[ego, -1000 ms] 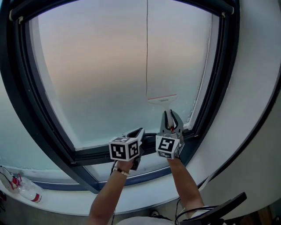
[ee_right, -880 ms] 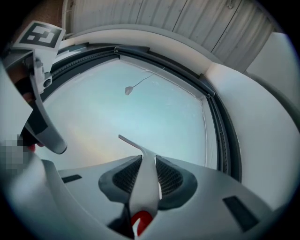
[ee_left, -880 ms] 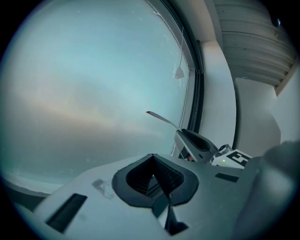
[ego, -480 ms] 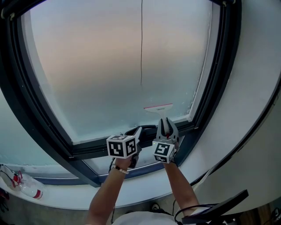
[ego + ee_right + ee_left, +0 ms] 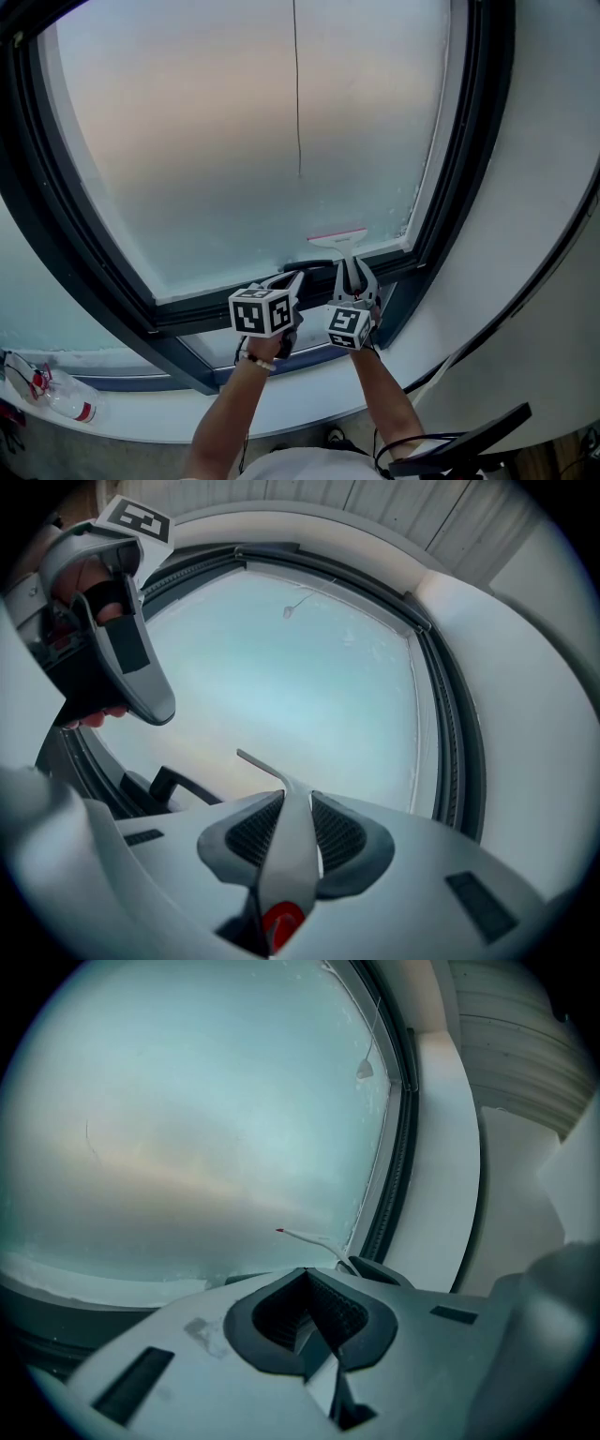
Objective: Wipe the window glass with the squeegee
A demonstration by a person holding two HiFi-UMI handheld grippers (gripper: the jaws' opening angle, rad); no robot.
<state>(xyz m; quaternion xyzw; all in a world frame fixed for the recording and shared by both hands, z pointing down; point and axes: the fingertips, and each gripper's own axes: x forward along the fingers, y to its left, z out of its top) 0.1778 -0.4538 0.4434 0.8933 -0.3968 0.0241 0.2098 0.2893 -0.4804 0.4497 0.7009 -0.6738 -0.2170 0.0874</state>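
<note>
I'm gripping the squeegee (image 5: 337, 238) by its handle in the right gripper (image 5: 352, 272), its blade sitting low on the window glass (image 5: 234, 141), just above the bottom frame (image 5: 206, 314) near the right corner. I'm judging this stroke nearly finished, though the hazy pane is hiding how much is left to wipe. The left gripper (image 5: 296, 277) is idling just beside, jaws together on nothing.

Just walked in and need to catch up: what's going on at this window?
A person holds a gripper in each hand. The right gripper is shut on the squeegee, its blade against the window glass low on the pane, near the bottom frame. The left gripper is shut on nothing, beside it.
</note>
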